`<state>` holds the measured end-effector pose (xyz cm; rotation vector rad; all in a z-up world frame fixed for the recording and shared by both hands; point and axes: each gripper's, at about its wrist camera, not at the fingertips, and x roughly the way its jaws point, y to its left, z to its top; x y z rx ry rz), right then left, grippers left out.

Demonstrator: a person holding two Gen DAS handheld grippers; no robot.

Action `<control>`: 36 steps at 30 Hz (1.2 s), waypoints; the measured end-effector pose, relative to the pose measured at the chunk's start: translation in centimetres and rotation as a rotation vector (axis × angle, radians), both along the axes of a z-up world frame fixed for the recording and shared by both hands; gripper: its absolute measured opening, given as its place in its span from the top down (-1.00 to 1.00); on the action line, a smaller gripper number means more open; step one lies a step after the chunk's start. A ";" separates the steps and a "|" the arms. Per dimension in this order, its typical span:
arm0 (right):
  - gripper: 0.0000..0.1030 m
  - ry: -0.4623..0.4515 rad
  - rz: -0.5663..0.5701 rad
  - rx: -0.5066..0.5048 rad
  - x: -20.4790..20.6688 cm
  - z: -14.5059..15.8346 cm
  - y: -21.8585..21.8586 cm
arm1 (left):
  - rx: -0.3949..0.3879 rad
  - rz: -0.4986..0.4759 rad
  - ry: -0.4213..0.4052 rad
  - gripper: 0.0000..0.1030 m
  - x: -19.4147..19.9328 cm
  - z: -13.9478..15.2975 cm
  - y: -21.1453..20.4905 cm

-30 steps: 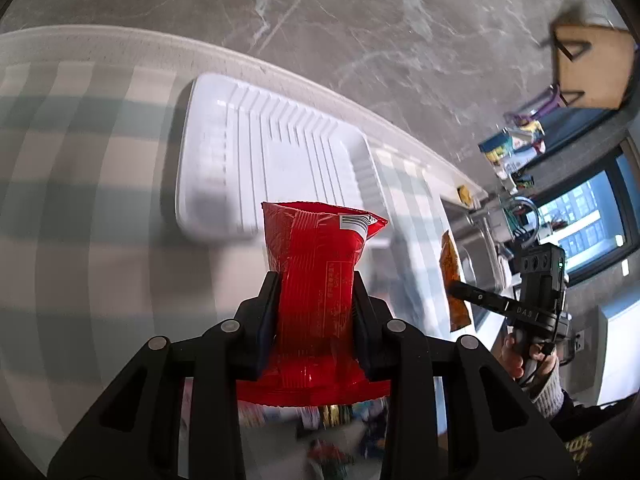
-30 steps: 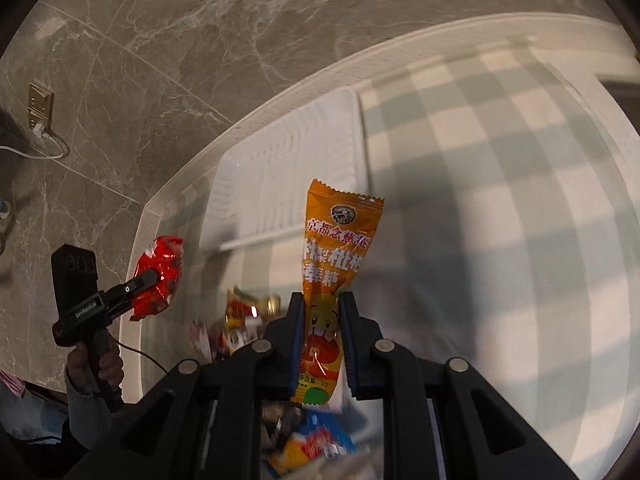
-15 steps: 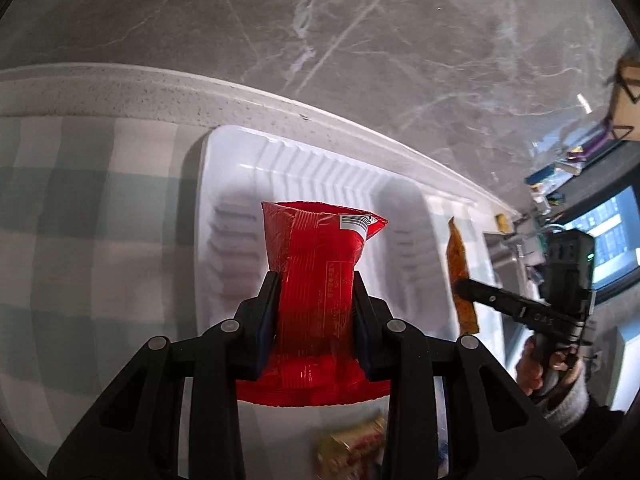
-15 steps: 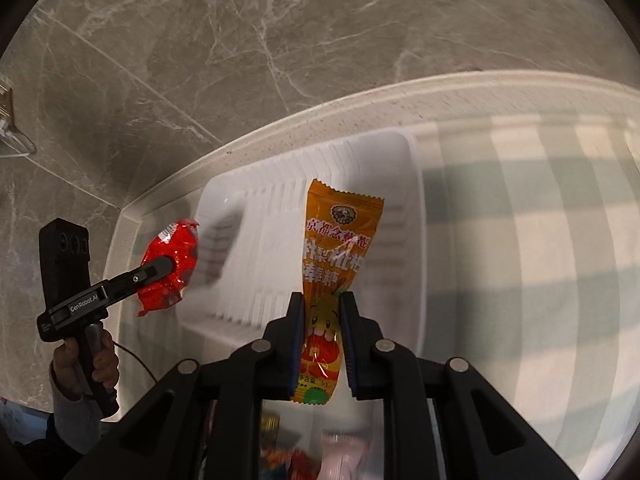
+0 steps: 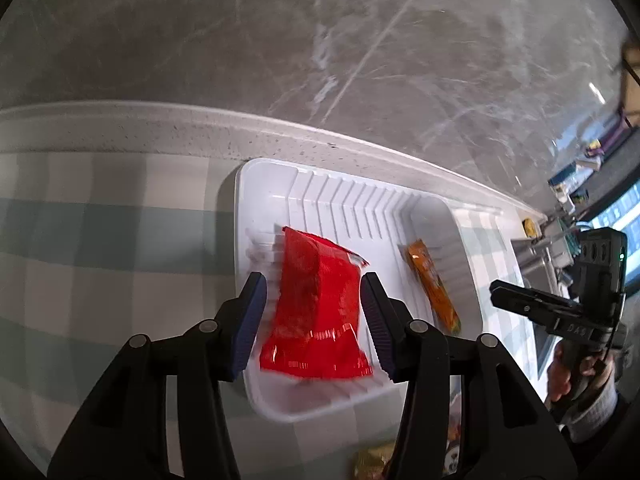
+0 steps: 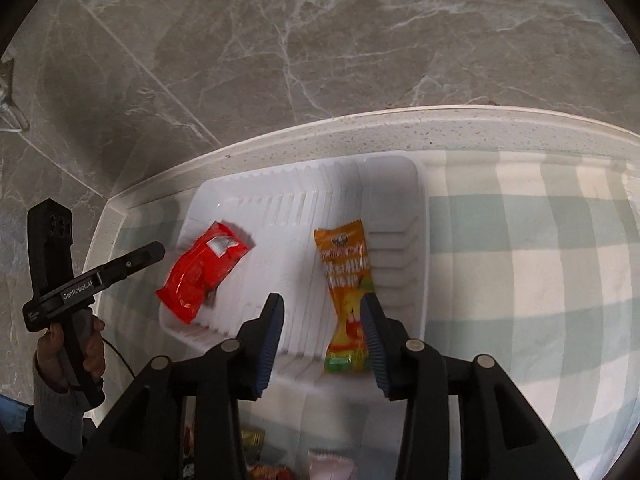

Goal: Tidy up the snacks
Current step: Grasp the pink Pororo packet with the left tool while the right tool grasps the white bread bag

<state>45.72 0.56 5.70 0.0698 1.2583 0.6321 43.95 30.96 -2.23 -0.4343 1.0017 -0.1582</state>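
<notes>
Your glossy red snack packet (image 5: 316,312) lies blurred inside the ribbed white plastic tray (image 5: 344,208), toward its left end, and your long orange snack stick (image 6: 347,296) lies flat toward the right end, well apart from it. Your left claw (image 5: 314,318) is released, its blue-padded fingers (image 5: 250,318) spread either side of the red packet without gripping it. Your right claw (image 6: 322,340) is likewise spread wide, the orange stick just beside its right finger; contact there is hard to judge.

The tray sits on the green-and-white checked cloth (image 6: 528,280) covering the desk, its far rim near the speckled white desk edge (image 6: 360,128) against the grey marble wall (image 6: 320,40). Open cloth lies to the tray's right. Loose wrapped snacks (image 6: 252,440) at the bottom are mostly hidden behind the claw arms.
</notes>
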 end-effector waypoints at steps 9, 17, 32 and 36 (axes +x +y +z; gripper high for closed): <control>0.02 -0.027 -0.025 0.041 -6.0 4.0 -3.5 | 0.082 -0.105 -0.045 0.08 -8.5 1.7 -3.5; -0.10 -0.042 -0.076 0.054 -12.8 5.7 -8.1 | 0.157 -0.211 -0.010 0.08 -17.4 1.4 -5.3; -0.16 0.267 -0.237 0.115 -23.2 -0.9 -15.5 | 0.337 -0.306 0.066 0.07 -24.2 -0.8 -6.7; -0.16 0.346 -0.250 0.162 -24.7 -2.4 -15.1 | 0.377 -0.344 0.063 0.07 -24.3 -0.8 -7.2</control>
